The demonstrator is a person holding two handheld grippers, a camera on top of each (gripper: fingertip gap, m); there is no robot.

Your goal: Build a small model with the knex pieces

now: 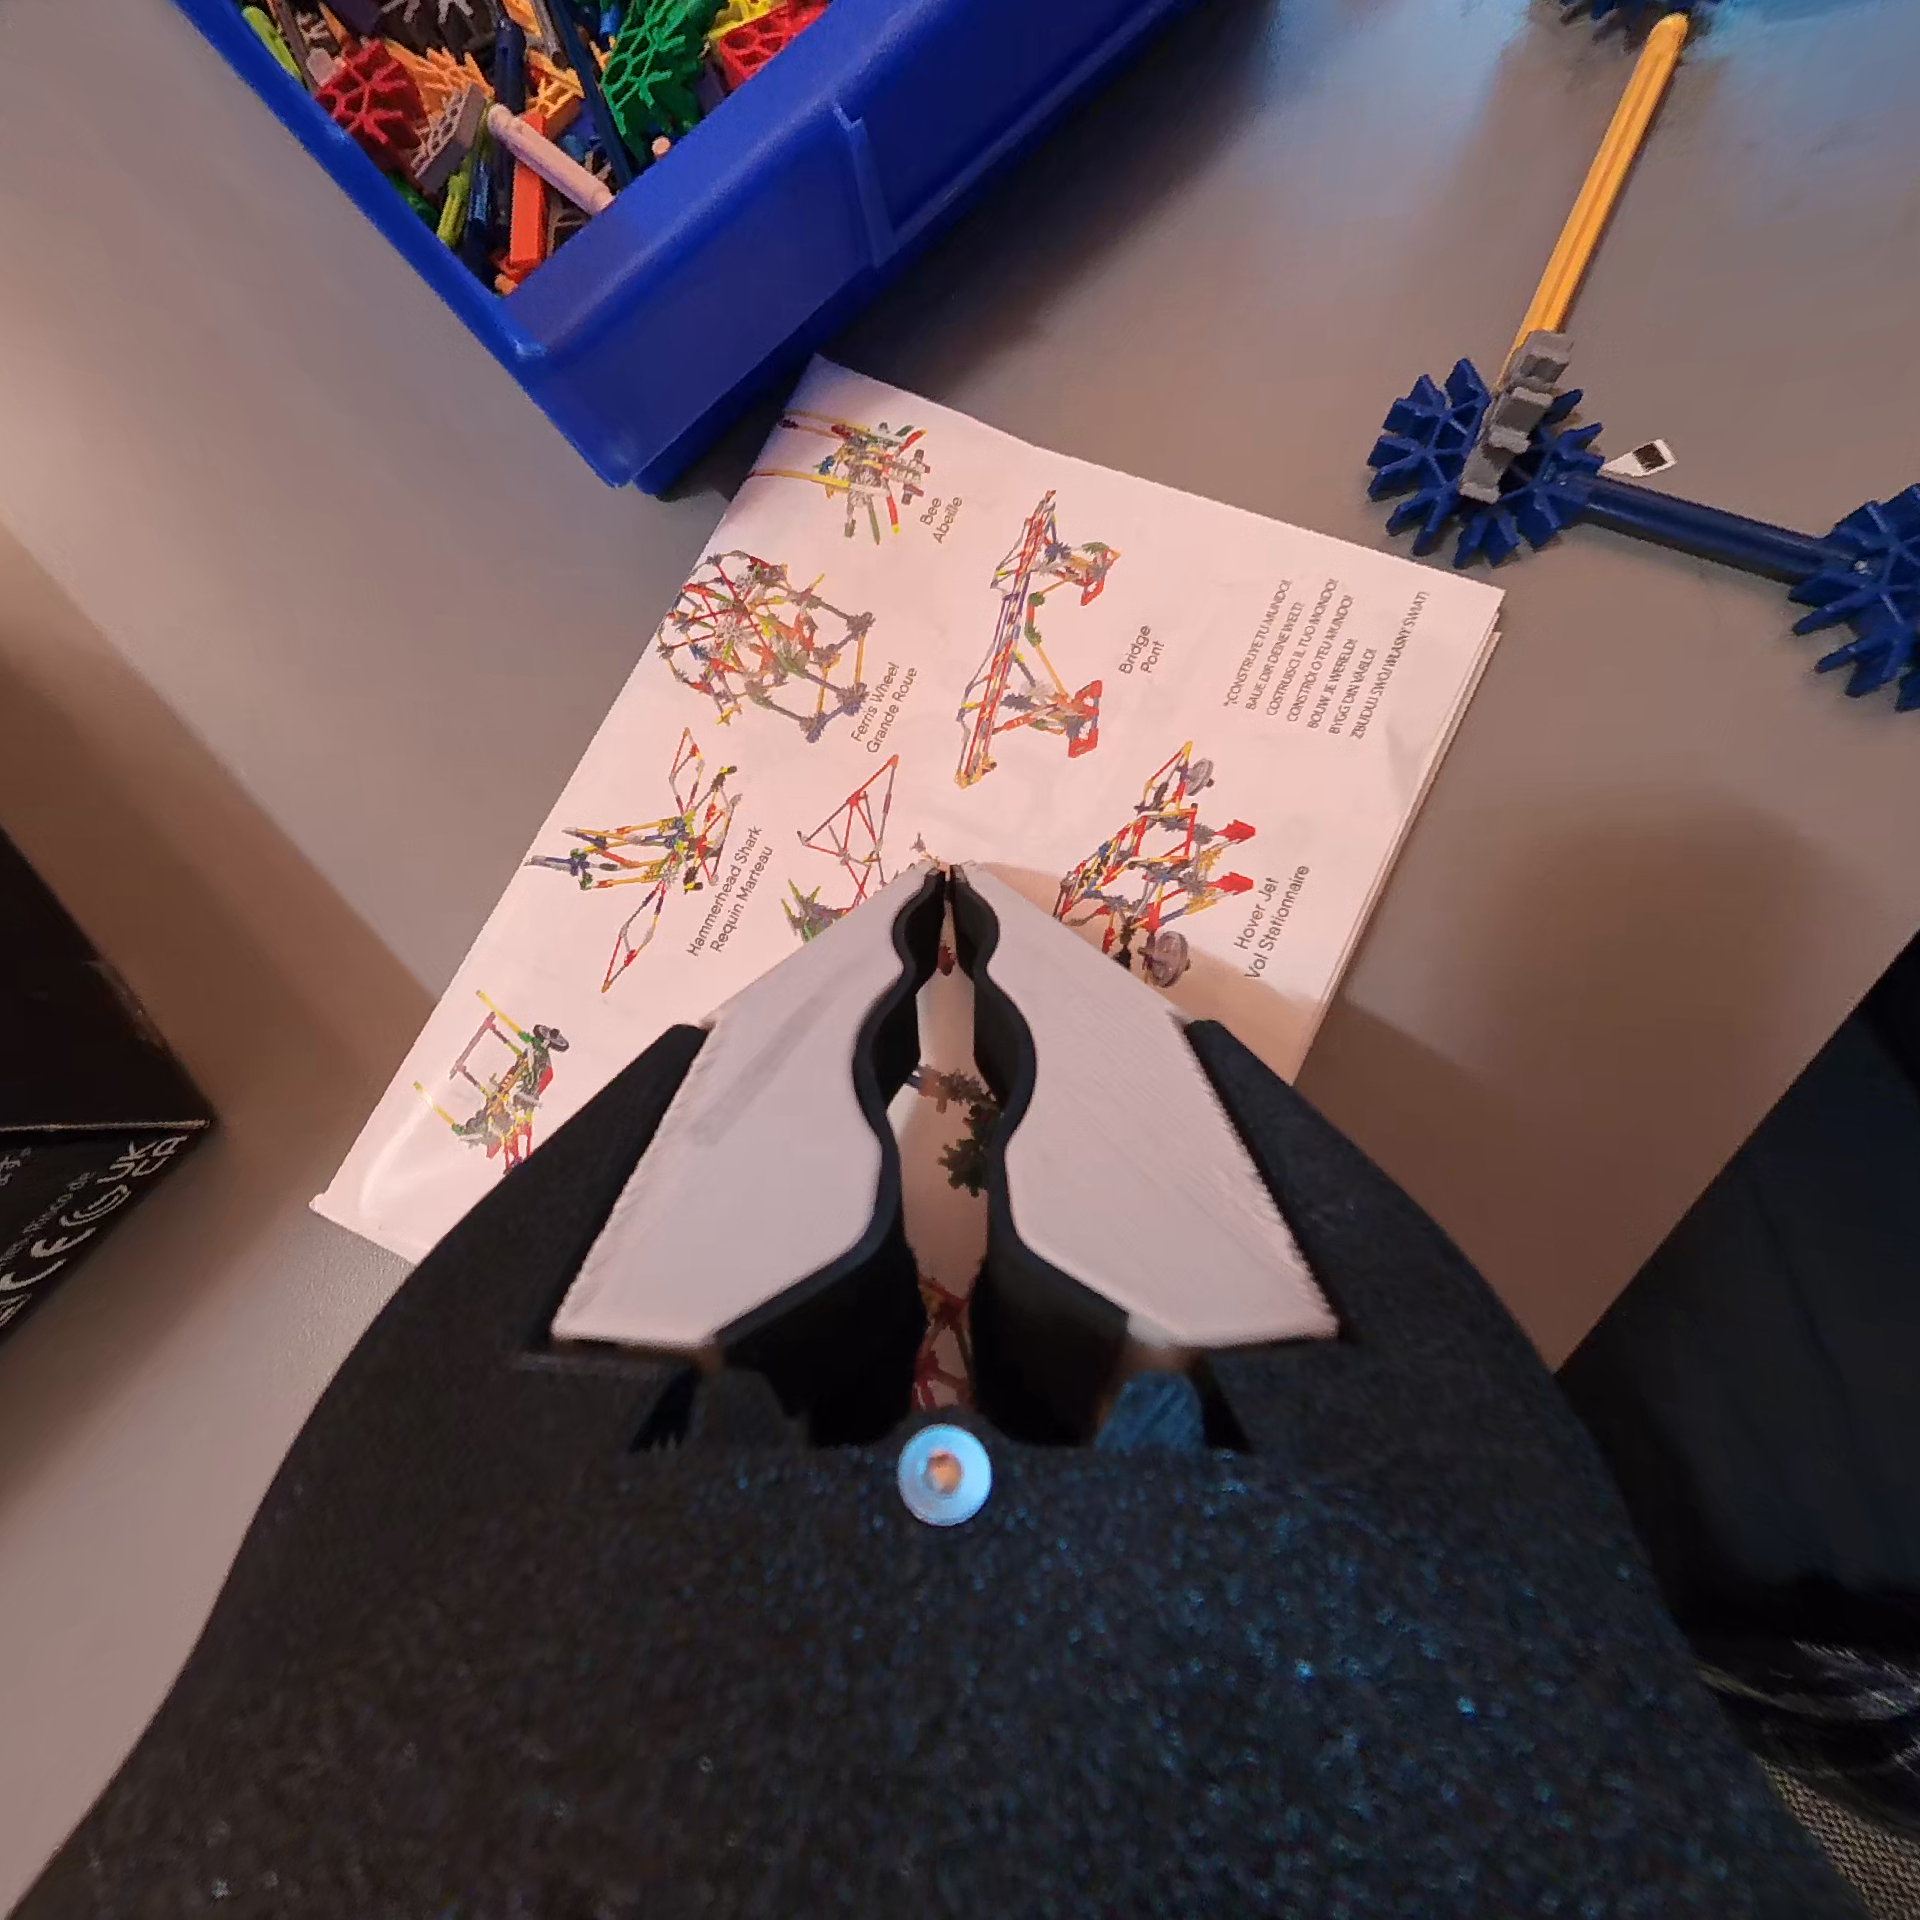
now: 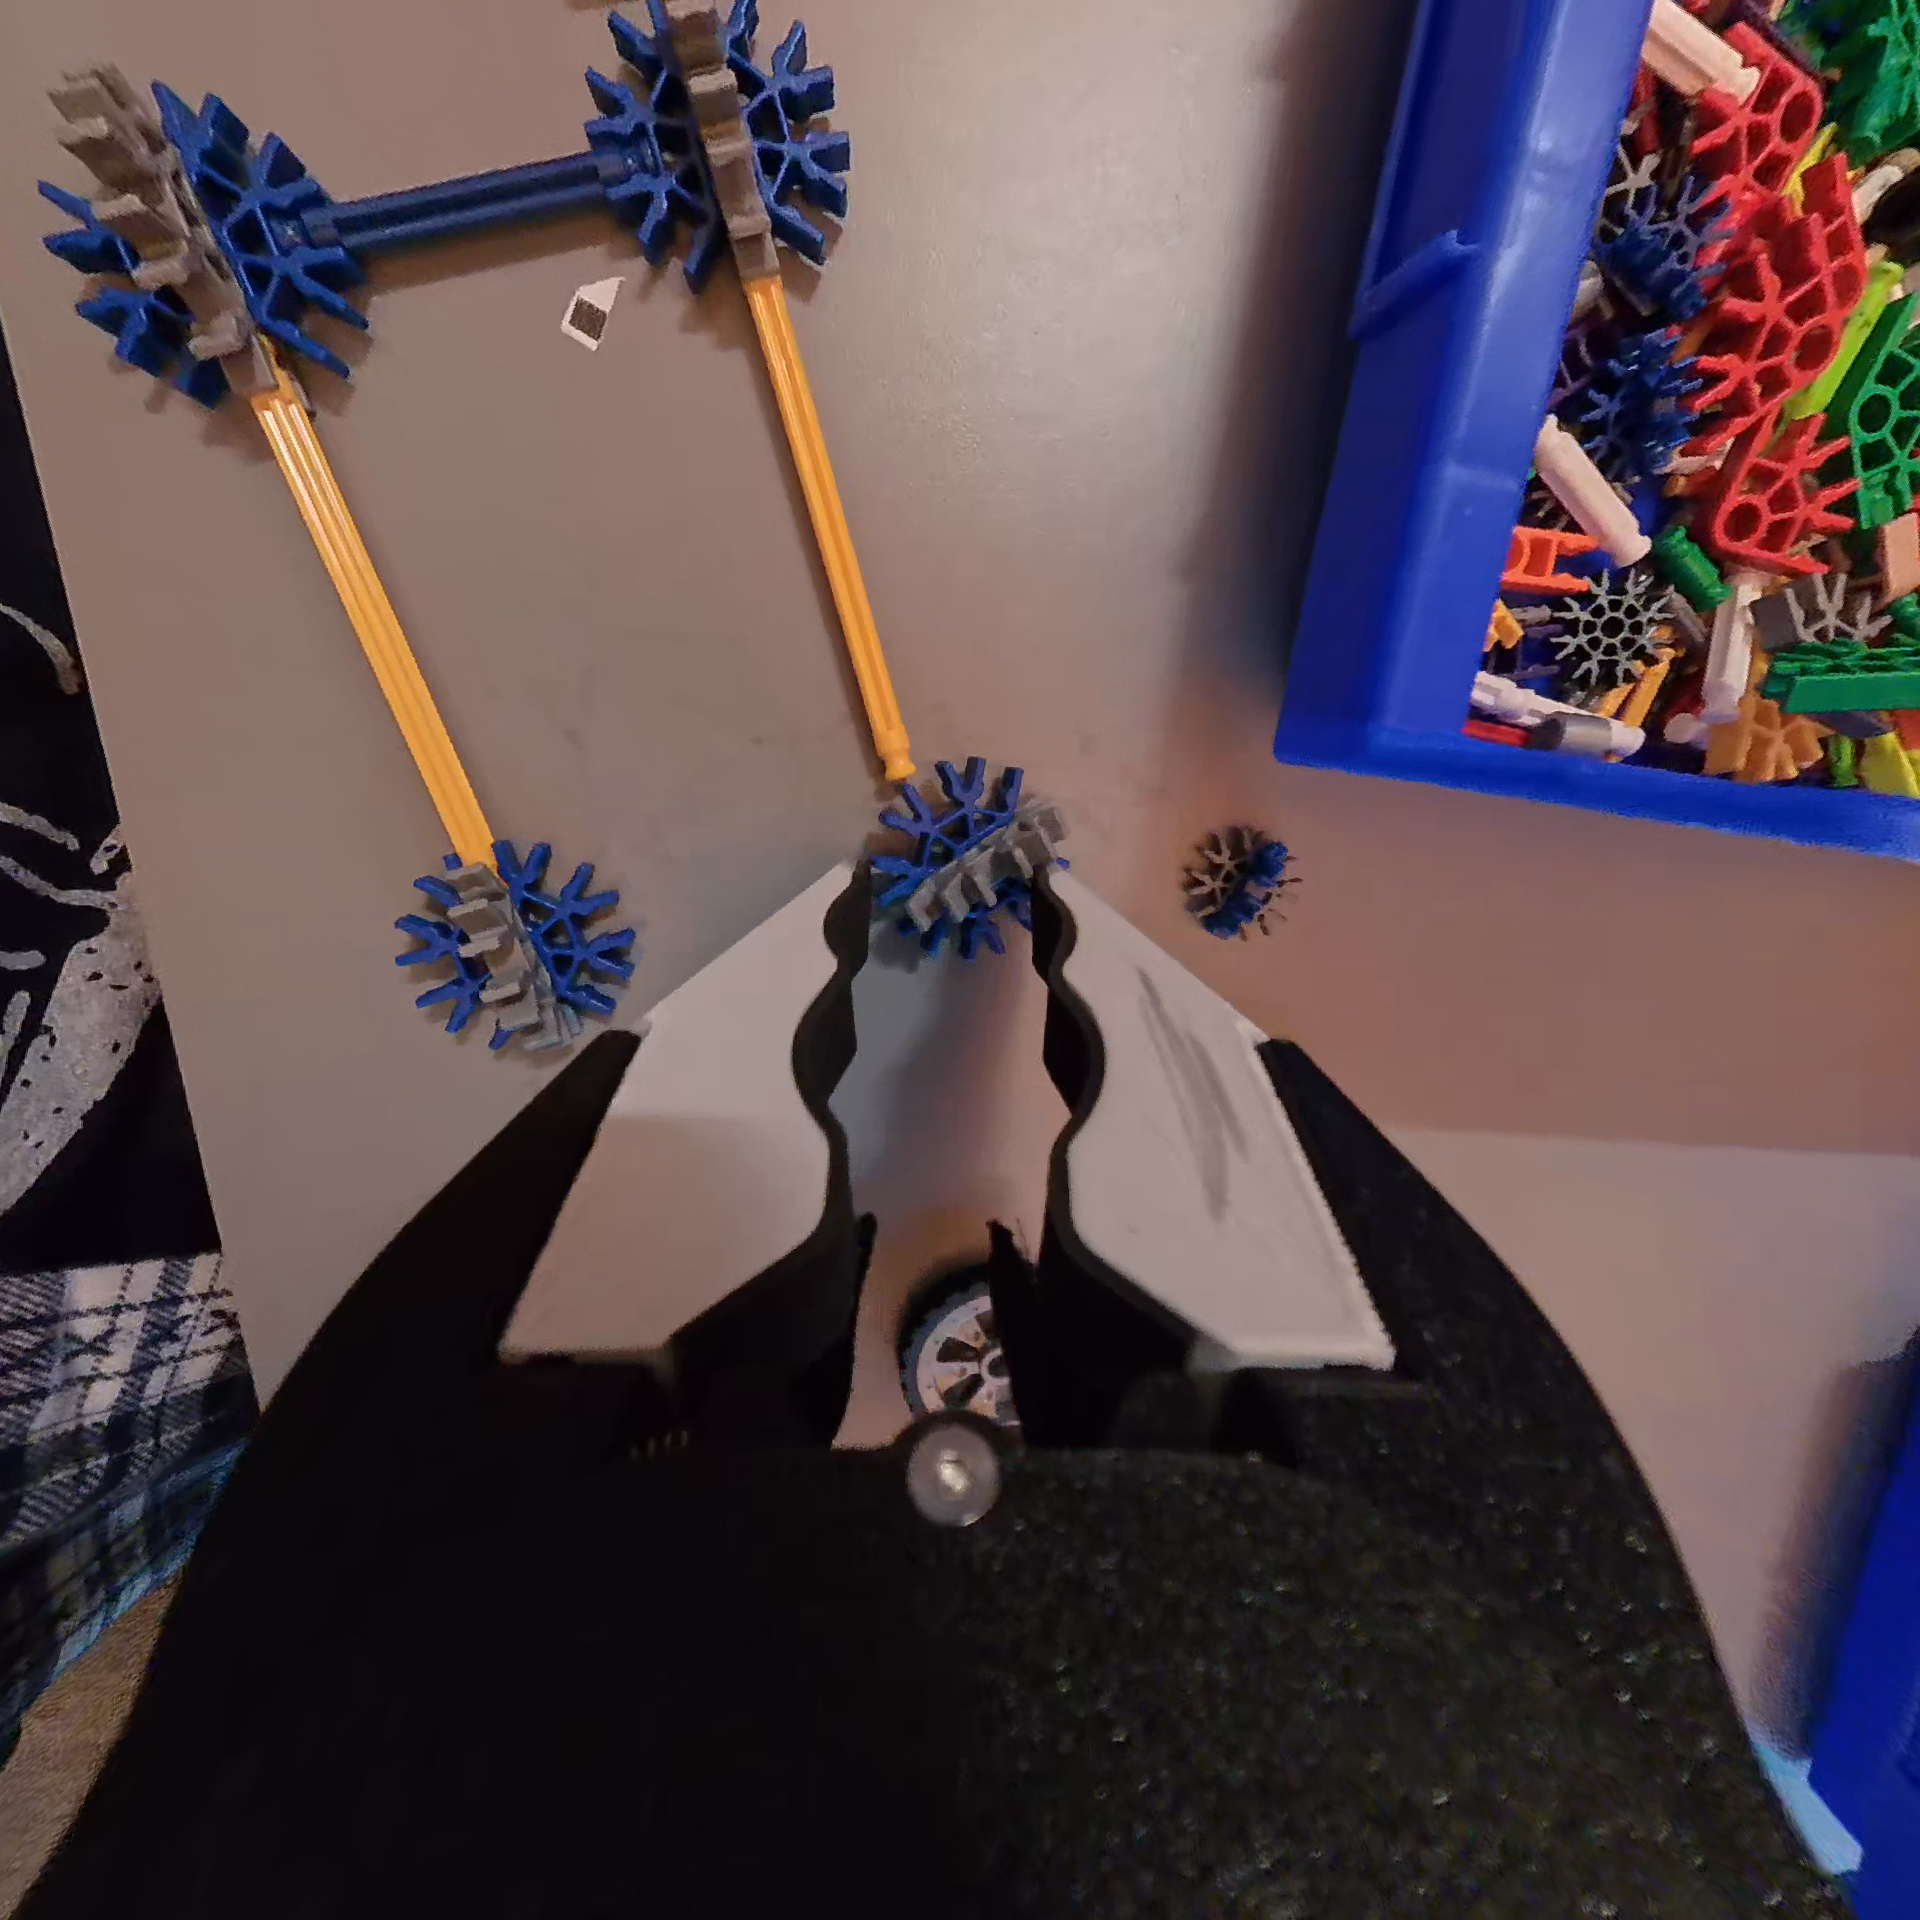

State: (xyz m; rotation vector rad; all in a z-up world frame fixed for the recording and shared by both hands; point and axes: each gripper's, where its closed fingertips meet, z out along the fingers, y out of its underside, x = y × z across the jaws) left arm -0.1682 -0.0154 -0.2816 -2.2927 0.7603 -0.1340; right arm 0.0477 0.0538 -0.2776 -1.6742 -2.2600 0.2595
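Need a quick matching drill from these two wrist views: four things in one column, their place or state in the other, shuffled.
1. left tongs
2. right tongs
3. blue bin
4. small wheel

a. full of mixed colourful pieces
b. shut, over the instruction sheet
c. on the table under the tongs' base
d. closed on a blue-and-grey connector

Pairs: 1-b, 2-d, 3-a, 4-c
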